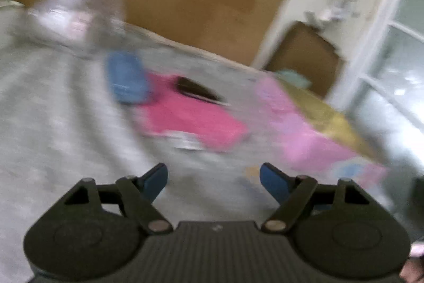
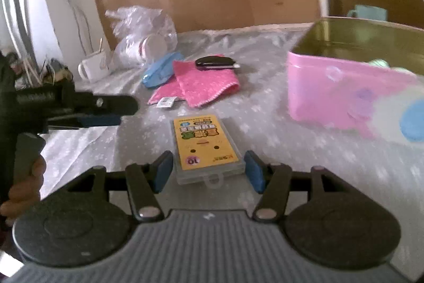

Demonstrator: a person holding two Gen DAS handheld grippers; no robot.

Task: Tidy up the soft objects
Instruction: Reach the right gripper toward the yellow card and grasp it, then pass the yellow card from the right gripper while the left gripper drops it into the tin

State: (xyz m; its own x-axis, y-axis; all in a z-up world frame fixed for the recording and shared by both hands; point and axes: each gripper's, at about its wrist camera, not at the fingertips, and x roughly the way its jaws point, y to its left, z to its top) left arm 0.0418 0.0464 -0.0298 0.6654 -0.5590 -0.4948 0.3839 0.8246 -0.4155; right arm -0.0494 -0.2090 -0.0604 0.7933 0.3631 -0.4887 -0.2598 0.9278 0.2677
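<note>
My left claw hung open and empty; the pink cloth lay straight ahead, nearer it than my right claw, also open.

Right gripper is seen with jaws apart, straddling the near end of a clear plastic case with yellow card; pad contact can't be confirmed. Pink cloth is laid farther back, a black object at its far edge, a blue item beside it. Pink tin is seen at right, left gripper at left.
</note>
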